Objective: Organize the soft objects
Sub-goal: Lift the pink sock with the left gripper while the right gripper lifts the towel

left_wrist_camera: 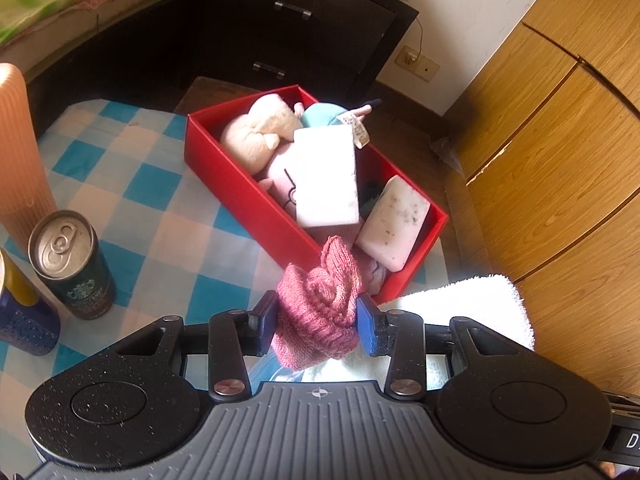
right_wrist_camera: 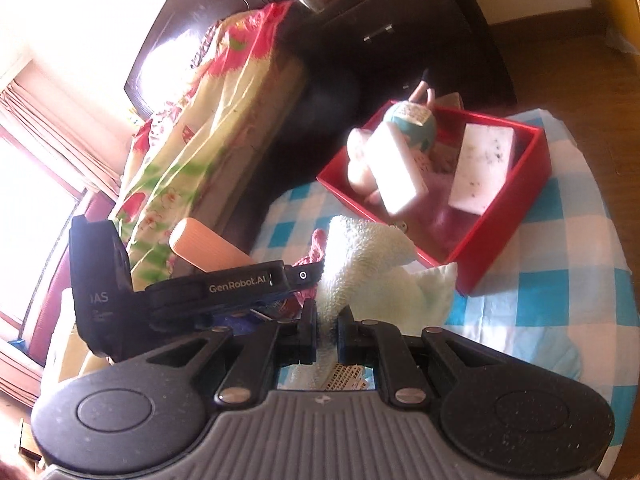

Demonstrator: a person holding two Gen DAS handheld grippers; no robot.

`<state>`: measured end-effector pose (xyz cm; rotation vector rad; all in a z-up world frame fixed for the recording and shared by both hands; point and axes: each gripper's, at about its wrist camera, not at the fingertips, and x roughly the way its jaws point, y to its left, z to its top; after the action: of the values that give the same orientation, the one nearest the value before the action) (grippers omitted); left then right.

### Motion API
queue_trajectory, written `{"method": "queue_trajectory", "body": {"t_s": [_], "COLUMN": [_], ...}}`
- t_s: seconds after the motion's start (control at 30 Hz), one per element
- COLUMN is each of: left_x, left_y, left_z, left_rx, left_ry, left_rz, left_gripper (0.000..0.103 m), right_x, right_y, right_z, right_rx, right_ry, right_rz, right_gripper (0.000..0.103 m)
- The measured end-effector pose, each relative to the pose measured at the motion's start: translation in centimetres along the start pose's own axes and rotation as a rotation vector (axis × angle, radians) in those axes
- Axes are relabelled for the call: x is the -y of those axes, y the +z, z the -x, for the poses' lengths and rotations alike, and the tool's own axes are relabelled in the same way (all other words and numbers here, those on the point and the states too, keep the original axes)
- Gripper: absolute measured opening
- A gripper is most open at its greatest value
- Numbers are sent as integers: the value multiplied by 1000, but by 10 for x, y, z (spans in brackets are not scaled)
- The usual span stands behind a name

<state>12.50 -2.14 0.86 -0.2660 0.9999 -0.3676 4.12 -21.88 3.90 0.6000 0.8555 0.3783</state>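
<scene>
My left gripper (left_wrist_camera: 318, 322) is shut on a rolled pink knitted sock (left_wrist_camera: 320, 304), held above the checked cloth just in front of the red box (left_wrist_camera: 240, 192). The box holds plush toys (left_wrist_camera: 260, 132), a white sponge (left_wrist_camera: 326, 176) and a speckled sponge (left_wrist_camera: 394, 224). My right gripper (right_wrist_camera: 327, 336) is shut on a white towel (right_wrist_camera: 360, 264), which hangs lifted off the table beside the red box (right_wrist_camera: 512, 216). The towel (left_wrist_camera: 468, 304) shows at the right of the left wrist view. In the right wrist view the left gripper's body (right_wrist_camera: 180, 288) sits to the left, with a bit of the sock (right_wrist_camera: 318, 244) behind it.
A coffee can (left_wrist_camera: 72, 264), a second blue-and-yellow can (left_wrist_camera: 20, 312) and an orange ribbed bottle (left_wrist_camera: 20, 152) stand on the blue-and-white checked tablecloth (left_wrist_camera: 140, 184) at the left. A dark drawer cabinet (left_wrist_camera: 288, 32), a bed (right_wrist_camera: 208, 128) and wooden wardrobe doors (left_wrist_camera: 560, 120) surround the table.
</scene>
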Motion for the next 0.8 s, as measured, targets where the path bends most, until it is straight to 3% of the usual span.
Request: {"method": "queue_trajectory", "body": {"t_s": [0.8], "left_x": [13], "left_y": [15], "left_z": [43], "left_rx": [118], "left_ry": [-91], "left_rz": [6], "left_gripper": [41], "right_x": [-28], "right_y": [20], "right_z": [42], "right_rx": [164], "right_ry": [60], "right_rz": [53], "right_gripper": [0]}}
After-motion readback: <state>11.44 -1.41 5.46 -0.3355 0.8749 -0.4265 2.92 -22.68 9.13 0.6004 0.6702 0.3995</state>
